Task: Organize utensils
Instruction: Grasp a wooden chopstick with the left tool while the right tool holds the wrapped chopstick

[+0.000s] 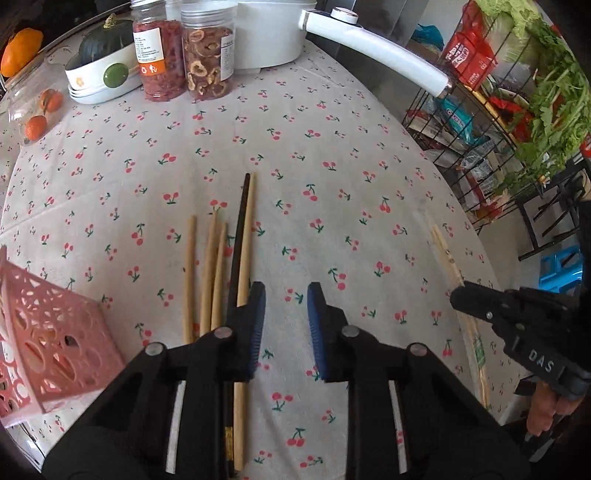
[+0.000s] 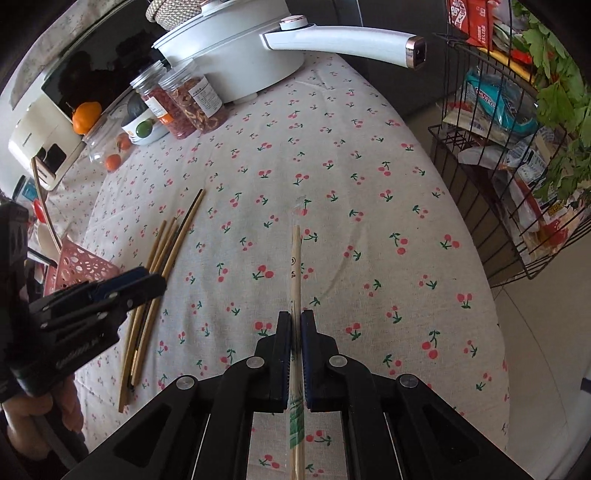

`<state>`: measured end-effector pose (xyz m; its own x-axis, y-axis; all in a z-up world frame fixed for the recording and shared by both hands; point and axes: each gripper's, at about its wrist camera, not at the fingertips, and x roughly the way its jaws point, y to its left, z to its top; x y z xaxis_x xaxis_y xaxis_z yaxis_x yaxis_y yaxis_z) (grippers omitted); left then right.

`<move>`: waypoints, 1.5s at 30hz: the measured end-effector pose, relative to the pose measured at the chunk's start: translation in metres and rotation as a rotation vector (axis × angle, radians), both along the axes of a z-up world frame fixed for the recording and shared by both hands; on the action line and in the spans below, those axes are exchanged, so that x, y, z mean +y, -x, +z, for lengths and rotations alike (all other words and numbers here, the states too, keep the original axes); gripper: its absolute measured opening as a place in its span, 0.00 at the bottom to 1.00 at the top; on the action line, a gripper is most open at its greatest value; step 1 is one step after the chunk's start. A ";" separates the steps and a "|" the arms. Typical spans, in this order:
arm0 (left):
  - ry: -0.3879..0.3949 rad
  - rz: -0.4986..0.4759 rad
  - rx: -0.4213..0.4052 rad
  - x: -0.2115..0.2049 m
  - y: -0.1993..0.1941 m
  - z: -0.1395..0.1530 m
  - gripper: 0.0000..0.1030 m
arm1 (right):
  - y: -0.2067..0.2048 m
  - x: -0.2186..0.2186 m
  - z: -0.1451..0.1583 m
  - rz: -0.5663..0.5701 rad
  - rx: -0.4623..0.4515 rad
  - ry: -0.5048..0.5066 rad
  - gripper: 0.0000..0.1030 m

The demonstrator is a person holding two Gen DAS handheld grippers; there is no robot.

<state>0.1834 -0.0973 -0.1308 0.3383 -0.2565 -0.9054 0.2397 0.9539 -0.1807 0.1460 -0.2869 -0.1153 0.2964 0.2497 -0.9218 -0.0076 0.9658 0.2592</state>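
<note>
My right gripper (image 2: pixel 295 325) jaws pinch the wrapped chopsticks (image 2: pixel 296 266)
Left gripper (image 1: pixel 286 295) jaws gape over the worktop (image 1: pixel 332 147); loose chopsticks (image 1: pixel 218 266) just beside.

A matt woven cloth (image 1: pixel 332 147) printed with cherries covers the counter. On it lie pale bare-wood chopsticks (image 1: pixel 190 273) and one glossy black chopstick (image 1: pixel 239 236). Left of them stands a pink perforated plastic basket (image 1: pixel 55 332). Behind are clear plastic jars (image 1: pixel 207 59) and a smooth, glossy white pot (image 1: pixel 273 33).
</note>
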 end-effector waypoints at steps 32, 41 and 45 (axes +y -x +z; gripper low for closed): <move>-0.180 0.052 0.106 -0.015 -0.042 -0.023 0.12 | -0.002 -0.001 0.001 0.005 0.018 -0.041 0.05; -0.175 0.034 0.076 -0.025 -0.046 -0.023 0.07 | -0.003 0.001 0.001 0.004 0.020 -0.038 0.05; -0.122 0.016 -0.001 -0.016 -0.025 -0.002 0.07 | -0.001 0.006 0.012 0.013 -0.014 -0.046 0.05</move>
<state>0.2083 -0.1133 -0.1325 0.3421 -0.1392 -0.9293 0.2241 0.9725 -0.0632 0.1473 -0.2808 -0.1032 0.3058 0.2960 -0.9049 -0.0238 0.9525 0.3035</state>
